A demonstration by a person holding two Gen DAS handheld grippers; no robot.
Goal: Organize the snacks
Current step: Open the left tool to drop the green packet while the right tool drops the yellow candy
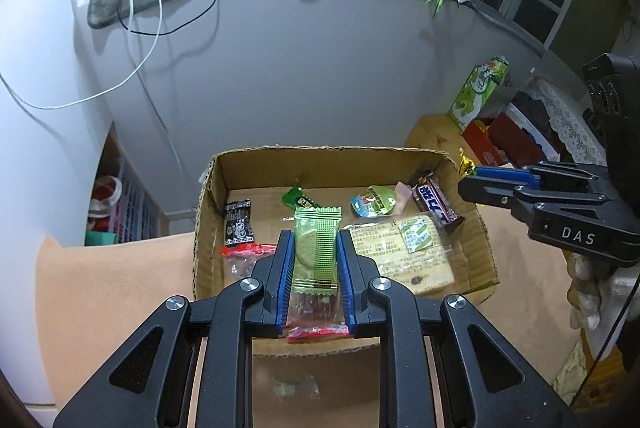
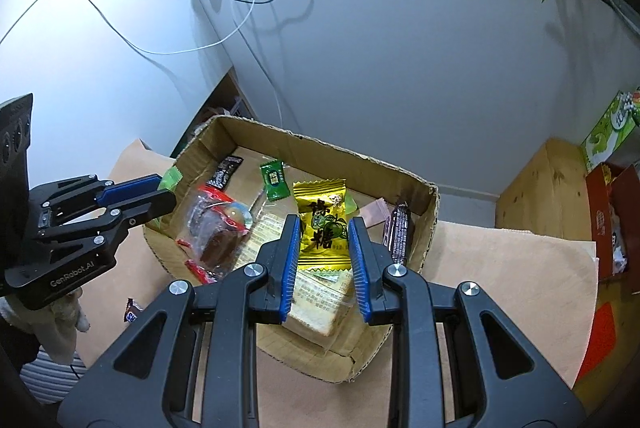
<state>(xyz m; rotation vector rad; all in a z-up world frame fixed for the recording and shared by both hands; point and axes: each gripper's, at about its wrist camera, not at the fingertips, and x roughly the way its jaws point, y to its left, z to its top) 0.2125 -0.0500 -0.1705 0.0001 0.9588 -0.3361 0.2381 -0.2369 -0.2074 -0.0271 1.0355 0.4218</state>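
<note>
crinkly snack wrappers [image 1: 317, 248], corrugated box [image 1: 332, 158]

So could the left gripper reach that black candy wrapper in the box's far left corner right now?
Probably not yet: the left gripper is shut on a green biscuit packet. The black wrapper itself lies uncovered.

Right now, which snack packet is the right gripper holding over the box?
The yellow candy packet, clamped between the right gripper fingers. The light green wafer packet sits in the left gripper instead.
</note>
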